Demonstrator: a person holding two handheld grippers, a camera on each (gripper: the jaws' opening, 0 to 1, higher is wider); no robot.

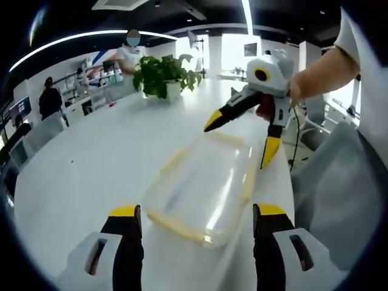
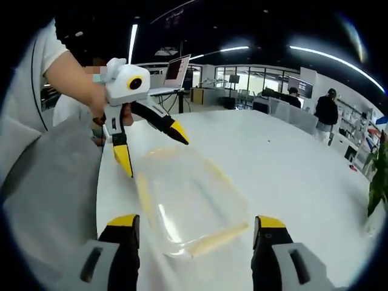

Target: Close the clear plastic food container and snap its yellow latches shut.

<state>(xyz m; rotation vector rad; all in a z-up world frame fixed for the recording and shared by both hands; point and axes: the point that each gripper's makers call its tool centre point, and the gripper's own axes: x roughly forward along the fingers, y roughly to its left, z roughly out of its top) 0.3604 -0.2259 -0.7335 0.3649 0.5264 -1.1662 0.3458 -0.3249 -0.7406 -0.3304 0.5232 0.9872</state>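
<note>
The left gripper (image 1: 197, 221) stands nearest, jaws spread wide and holding nothing, either side of the near end of the container (image 1: 203, 185). The container lies close to the table (image 1: 91, 163) edge beside the person, lid apparently resting on top (seating cannot be confirmed). The right gripper (image 1: 239, 139) hovers at the far end, jaws likewise spread and empty. Risk: pressing one yellow latch (image 2: 215, 239) on a light, unsteadied box may slide it toward the edge or leave the lid skewed.
</note>
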